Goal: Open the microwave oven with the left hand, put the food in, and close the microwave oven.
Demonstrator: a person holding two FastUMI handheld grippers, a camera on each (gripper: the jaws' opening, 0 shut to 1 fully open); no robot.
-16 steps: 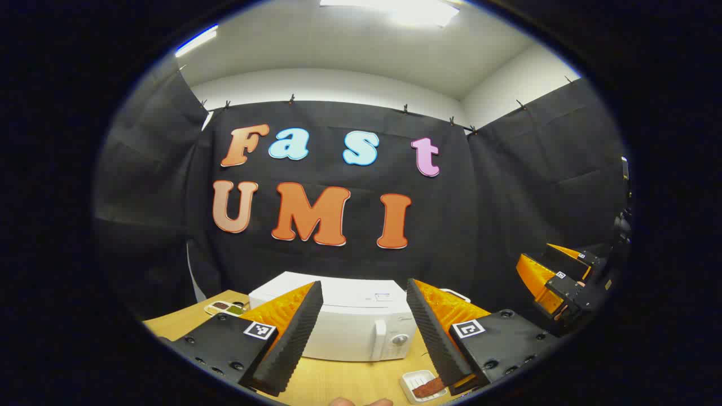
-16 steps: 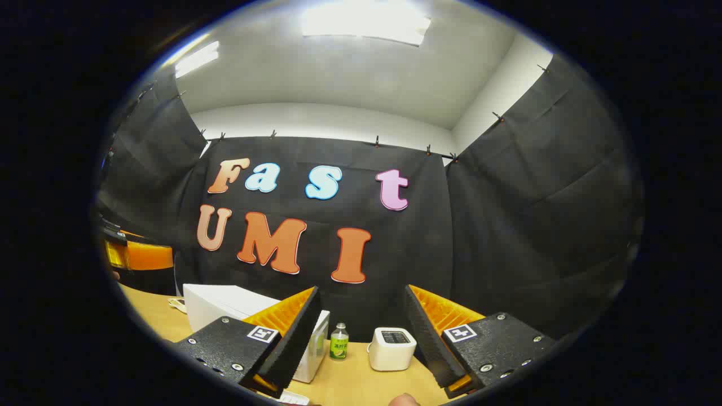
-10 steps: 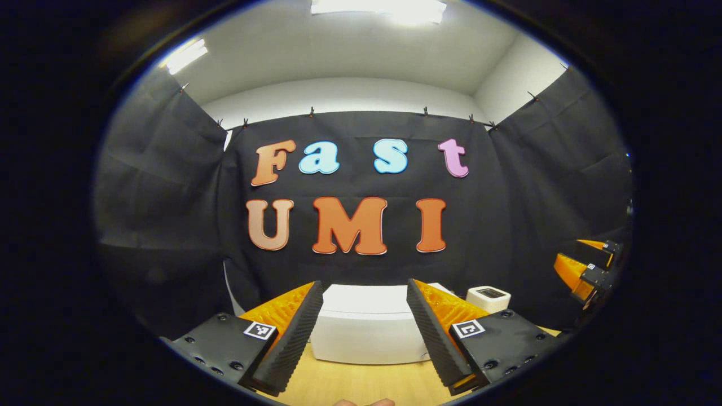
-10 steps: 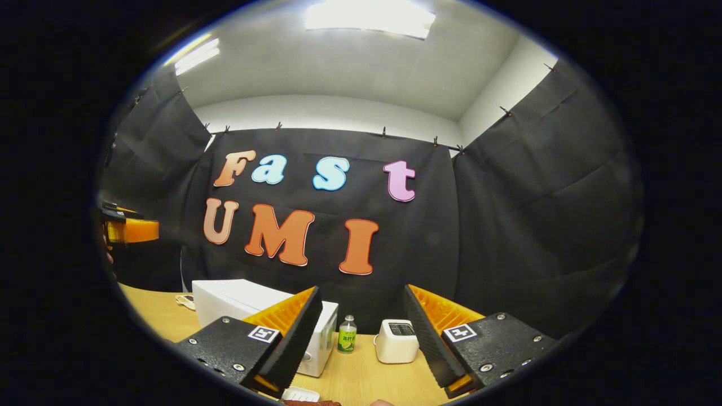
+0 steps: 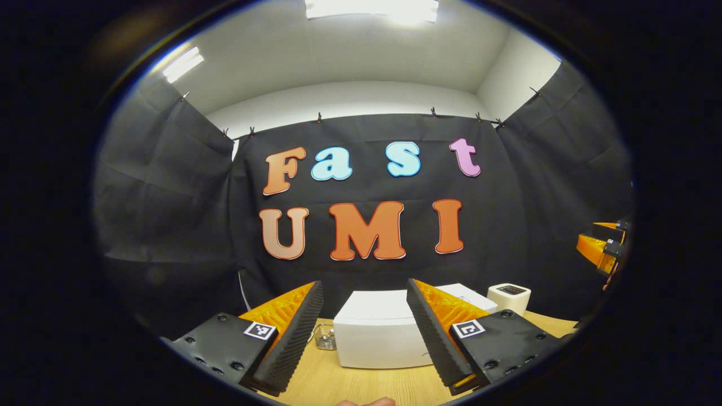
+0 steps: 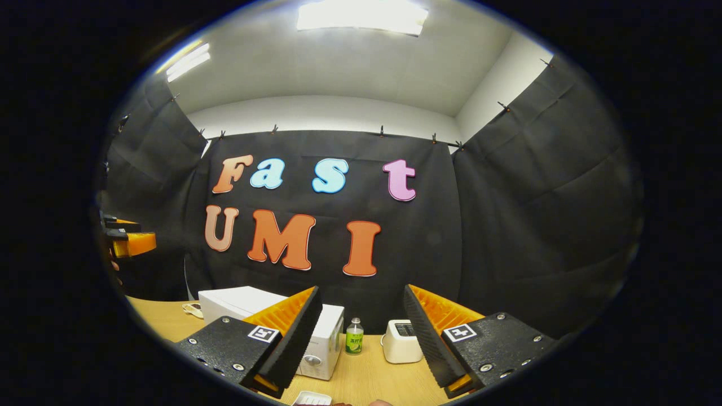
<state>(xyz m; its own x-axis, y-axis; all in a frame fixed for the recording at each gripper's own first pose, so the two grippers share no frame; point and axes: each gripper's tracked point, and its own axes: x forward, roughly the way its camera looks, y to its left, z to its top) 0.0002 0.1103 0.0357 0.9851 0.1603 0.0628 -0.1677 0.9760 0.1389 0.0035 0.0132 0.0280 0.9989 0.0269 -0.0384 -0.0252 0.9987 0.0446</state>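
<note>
Both claws spread, empty: left claw (image 5: 361,332), right claw (image 6: 361,332). White boxy microwave (image 5: 378,332) on wooden worktop (image 5: 361,386), door shut. My left approach is side-on; risk missing handle, shoving oven.

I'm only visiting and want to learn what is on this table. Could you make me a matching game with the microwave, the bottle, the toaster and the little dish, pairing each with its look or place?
Things:
1. microwave
2. bottle
3. toaster
4. dish

Descriptions:
A. green label, stands between two white appliances
B. white and shallow, at the near edge of the table
C. big white box with a round knob, door shut
D. small white box with a dark top, farthest right of the four

Pairs: 1-C, 2-A, 3-D, 4-B
</note>
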